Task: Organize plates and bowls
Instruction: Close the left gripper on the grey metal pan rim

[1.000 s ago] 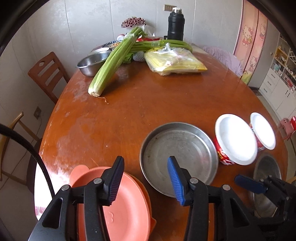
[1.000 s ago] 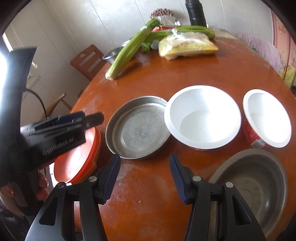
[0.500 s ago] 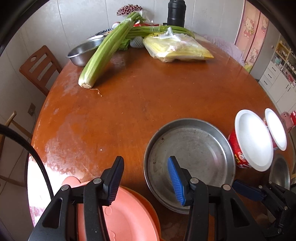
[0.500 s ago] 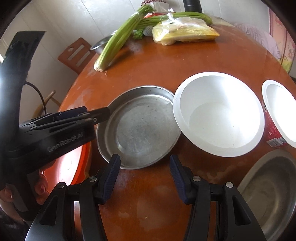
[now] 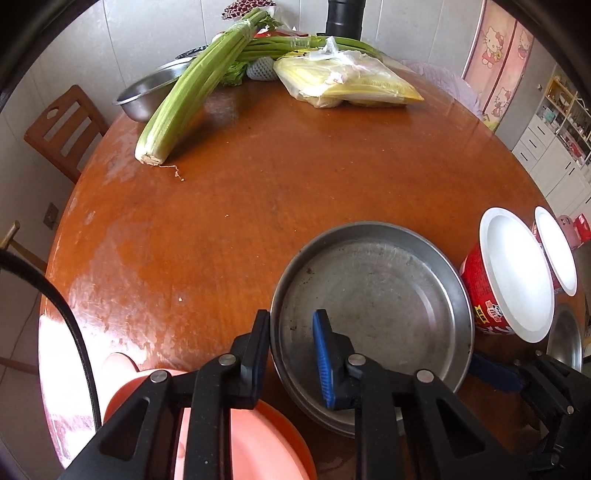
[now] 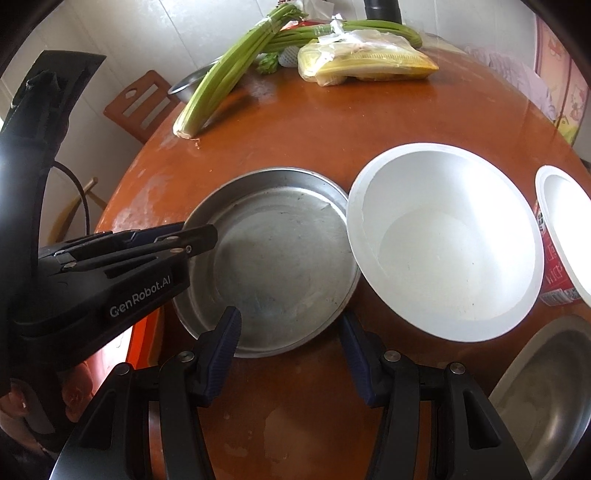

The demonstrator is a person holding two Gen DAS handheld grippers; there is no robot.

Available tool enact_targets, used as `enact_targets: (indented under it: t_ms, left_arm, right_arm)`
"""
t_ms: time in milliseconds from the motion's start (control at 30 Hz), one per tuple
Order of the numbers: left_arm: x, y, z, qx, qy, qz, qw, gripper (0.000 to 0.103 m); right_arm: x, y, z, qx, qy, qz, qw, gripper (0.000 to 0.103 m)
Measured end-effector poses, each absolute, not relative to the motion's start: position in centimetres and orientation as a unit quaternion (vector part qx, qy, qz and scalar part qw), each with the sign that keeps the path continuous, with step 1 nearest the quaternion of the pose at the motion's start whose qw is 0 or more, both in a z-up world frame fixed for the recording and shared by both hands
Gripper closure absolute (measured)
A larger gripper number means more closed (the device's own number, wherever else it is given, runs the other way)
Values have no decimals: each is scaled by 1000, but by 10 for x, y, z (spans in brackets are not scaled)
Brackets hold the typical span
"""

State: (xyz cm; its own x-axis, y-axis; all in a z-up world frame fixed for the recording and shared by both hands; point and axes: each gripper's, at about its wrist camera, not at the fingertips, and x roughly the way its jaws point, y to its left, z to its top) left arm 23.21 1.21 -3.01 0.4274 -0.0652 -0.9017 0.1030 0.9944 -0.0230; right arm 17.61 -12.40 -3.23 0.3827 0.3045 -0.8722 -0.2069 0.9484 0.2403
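Note:
A shallow steel plate [image 5: 369,295] [image 6: 280,258] lies on the round wooden table [image 5: 258,192]. My left gripper [image 5: 291,317] [image 6: 207,236] straddles its left rim, one finger outside and one inside, jaws closing onto the wall. My right gripper [image 6: 290,317] stands open at the plate's near edge, nothing between its fingers. To the right of the plate sit a white bowl with a red outside [image 5: 517,273] [image 6: 443,251] and a second one like it [image 5: 556,251] [image 6: 569,236]. A steel bowl [image 6: 546,391] is at the near right. Stacked orange plates [image 5: 258,443] [image 6: 140,347] lie under my left gripper.
At the far side lie a celery bunch [image 5: 192,92], a plastic bag of yellow food [image 5: 347,85], a steel basin [image 5: 147,96] and a black flask [image 5: 343,18]. A wooden chair [image 5: 62,129] stands at the left. A person's hand [image 6: 22,402] holds the left gripper.
My left gripper came down and right from over the orange plates to the steel plate's rim, and its jaws narrowed. My right gripper dropped closer to the plate's near edge, still open.

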Motion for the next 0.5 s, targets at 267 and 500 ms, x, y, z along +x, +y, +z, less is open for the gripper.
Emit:
enact_targets:
  t_ms: [267, 500]
  left_arm:
    - [227, 19, -21, 5, 522, -47, 851, 79]
    - [217, 23, -5, 1, 505, -48, 862, 79]
  right_arm:
    - [173, -121, -21, 38, 514, 165, 841, 46]
    - [168, -121, -9, 38, 499, 173, 848, 46]
